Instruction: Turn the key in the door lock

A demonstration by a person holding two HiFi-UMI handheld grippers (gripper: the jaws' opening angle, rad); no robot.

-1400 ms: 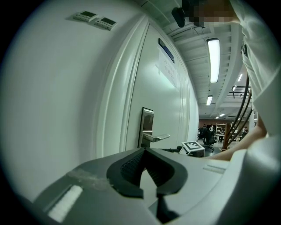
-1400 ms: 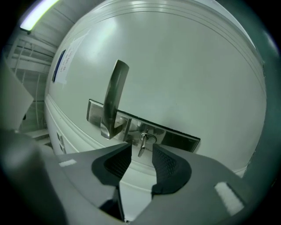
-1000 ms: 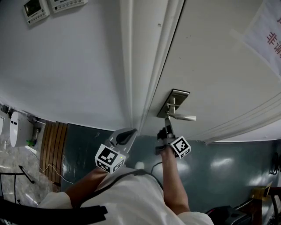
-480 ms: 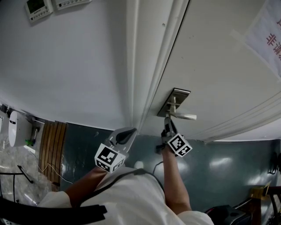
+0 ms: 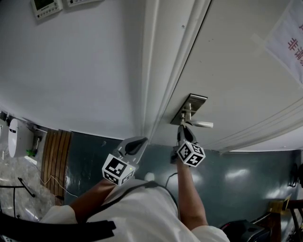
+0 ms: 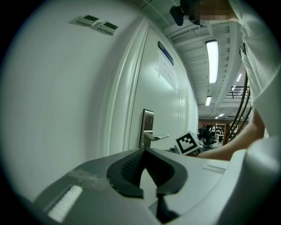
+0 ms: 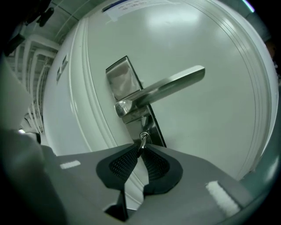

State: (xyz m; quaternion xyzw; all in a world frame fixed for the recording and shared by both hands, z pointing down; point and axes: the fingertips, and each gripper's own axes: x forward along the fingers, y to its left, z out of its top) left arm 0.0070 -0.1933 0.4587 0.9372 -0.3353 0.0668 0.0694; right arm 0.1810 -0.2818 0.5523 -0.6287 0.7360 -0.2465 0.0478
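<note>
A steel lock plate (image 7: 120,81) with a lever handle (image 7: 171,85) sits on the white door. Below the handle a small key (image 7: 143,138) sticks out of the keyhole. My right gripper (image 7: 141,147) pinches the key's head between its fingertips; its jaws have just been opening slightly, with the key still between them. In the head view the right gripper (image 5: 182,132) reaches up under the handle (image 5: 201,124). My left gripper (image 5: 142,140) hangs shut and empty beside the door frame, left of the lock. In its own view the left gripper (image 6: 144,150) points at the plate (image 6: 148,127).
The door frame (image 5: 161,85) runs between the wall and the door. Two wall control panels (image 5: 45,7) hang on the far left wall. A paper notice (image 5: 289,38) is stuck on the door. A slatted wooden piece (image 5: 57,160) stands on the floor at the left.
The right gripper has rolled about its own axis at the keyhole, so its marker cube shows a different face. The left gripper has kept still.
</note>
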